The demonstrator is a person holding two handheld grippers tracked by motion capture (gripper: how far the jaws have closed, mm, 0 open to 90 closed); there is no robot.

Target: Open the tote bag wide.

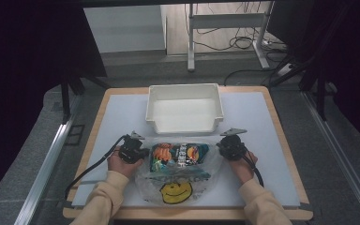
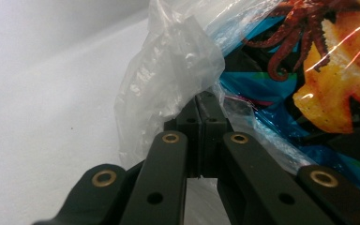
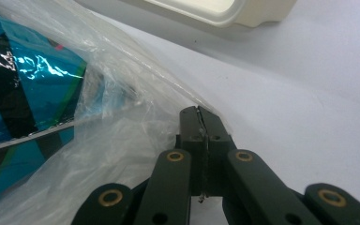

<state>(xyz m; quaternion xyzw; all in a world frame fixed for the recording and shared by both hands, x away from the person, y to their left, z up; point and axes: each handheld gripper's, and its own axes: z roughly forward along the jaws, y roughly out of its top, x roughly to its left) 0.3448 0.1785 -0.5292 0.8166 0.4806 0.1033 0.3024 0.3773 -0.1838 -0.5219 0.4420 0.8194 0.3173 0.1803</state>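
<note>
A clear plastic bag point(image 1: 176, 180) with a yellow smiley face lies on the white mat near the front edge. Inside it is a blue snack packet point(image 1: 180, 154) printed with orange seafood. My left gripper point(image 1: 143, 152) is at the bag's left side, and its jaws are shut on the bag's film point(image 2: 168, 70), with the packet point(image 2: 337, 79) just beyond. My right gripper point(image 1: 221, 149) is at the bag's right side. In the right gripper view this gripper point(image 3: 198, 112) is shut, pinching the bag's edge point(image 3: 122, 140), with the packet point(image 3: 14, 93) to the left.
An empty white tray point(image 1: 183, 125) stands just behind the bag at the table's centre; its corner point(image 3: 225, 11) shows in the right gripper view. The white mat point(image 1: 117, 117) covers a wooden tabletop. Dark curtains, a desk frame and cables lie beyond the table.
</note>
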